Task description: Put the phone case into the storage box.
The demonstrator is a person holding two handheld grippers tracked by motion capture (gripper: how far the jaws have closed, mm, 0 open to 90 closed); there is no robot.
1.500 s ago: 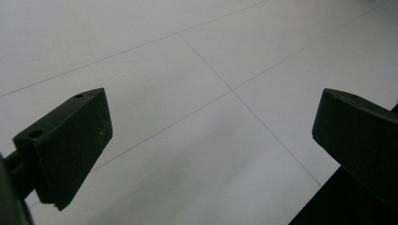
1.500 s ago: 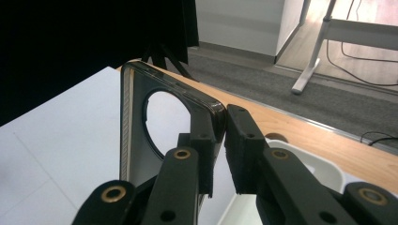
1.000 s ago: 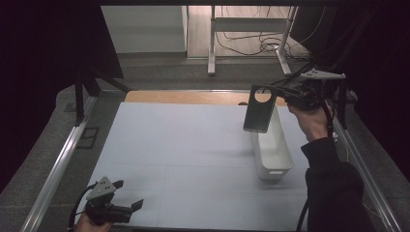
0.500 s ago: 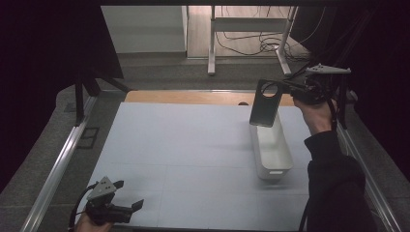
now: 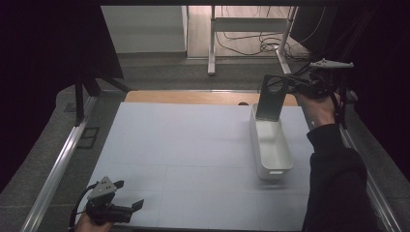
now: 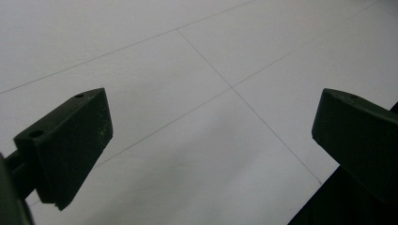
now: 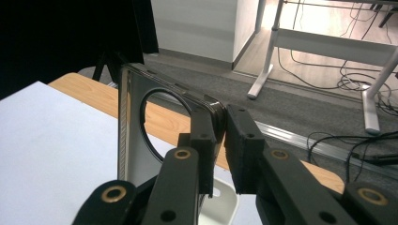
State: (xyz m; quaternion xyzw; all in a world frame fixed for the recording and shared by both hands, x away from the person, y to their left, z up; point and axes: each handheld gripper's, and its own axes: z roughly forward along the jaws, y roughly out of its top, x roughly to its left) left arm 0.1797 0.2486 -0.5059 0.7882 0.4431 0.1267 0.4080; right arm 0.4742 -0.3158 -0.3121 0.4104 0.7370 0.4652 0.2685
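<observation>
The right gripper (image 5: 296, 86) is up over the far right of the table, jaws pinched tight on the top edge of a dark phone case (image 5: 270, 98) with a big round camera cutout. The case hangs upright in the air, its lower end just above the far end of the white rectangular bin (image 5: 285, 159). From the right gripper view the case (image 7: 136, 140) stands edge-on to the left of the closed jaws, the round hole showing wooden table edge and grey carpet through it, and a corner of the white bin (image 7: 223, 206) peeks out below. The gripper (image 7: 220, 136) there has its two black pads together on the case's rim.

Down at the near left corner, the left gripper (image 5: 138, 205) lies low over the pale blue table mat (image 5: 183, 145), a hand (image 5: 87, 223) behind it. Its jaws stand wide apart with nothing between them; the left gripper view has bare mat (image 6: 197, 117) between the two black pads.

A dark sleeve (image 5: 338, 188) runs up the right side towards the raised gripper.
</observation>
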